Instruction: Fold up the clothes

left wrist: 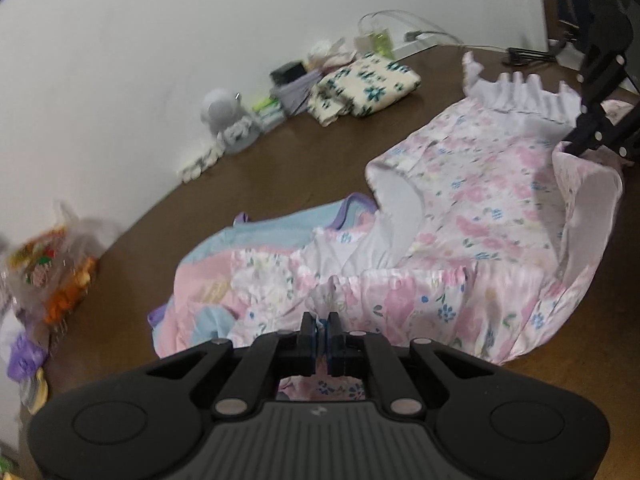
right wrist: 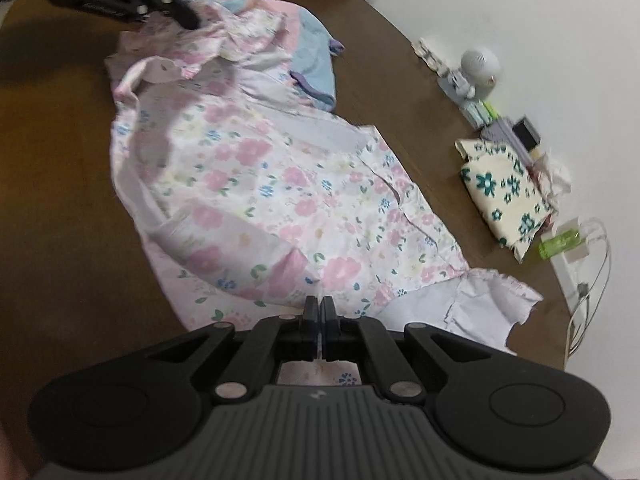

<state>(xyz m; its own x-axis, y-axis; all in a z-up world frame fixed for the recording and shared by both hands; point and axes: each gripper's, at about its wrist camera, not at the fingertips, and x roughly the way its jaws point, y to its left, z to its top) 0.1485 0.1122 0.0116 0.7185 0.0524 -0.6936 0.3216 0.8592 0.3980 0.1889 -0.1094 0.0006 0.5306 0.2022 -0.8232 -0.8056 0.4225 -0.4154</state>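
Left wrist view: floral garment (left wrist: 480,200) spread over brown table (left wrist: 280,168), thin pale fabric printed with pink and blue flowers, white lining showing at turned-back edges, gathered white frill at far end. Pinched at near hem by left gripper (left wrist: 320,320), jaws closed tight on cloth. Held at opposite edge by right gripper (left wrist: 580,148), its tips sunk into a raised fold, jaws closed on fabric there too. Partly under garment, pastel top (left wrist: 224,248) in pink and blue with purple trim, mostly covered, outline unclear.

Right wrist view: same garment (right wrist: 280,184) stretched lengthwise between both grippers, right gripper (right wrist: 319,304) clamped on near hem, left gripper (right wrist: 188,16) at far end. Soft wrinkles and puffed folds along one side.

Near wall, folded cream cloth (right wrist: 504,192) with teal flowers, square-edged. Beside it small white round gadget (right wrist: 480,64), blurred. Clutter by wall too smeared to name. Crinkled plastic bag (left wrist: 52,264) at left edge, cut off.
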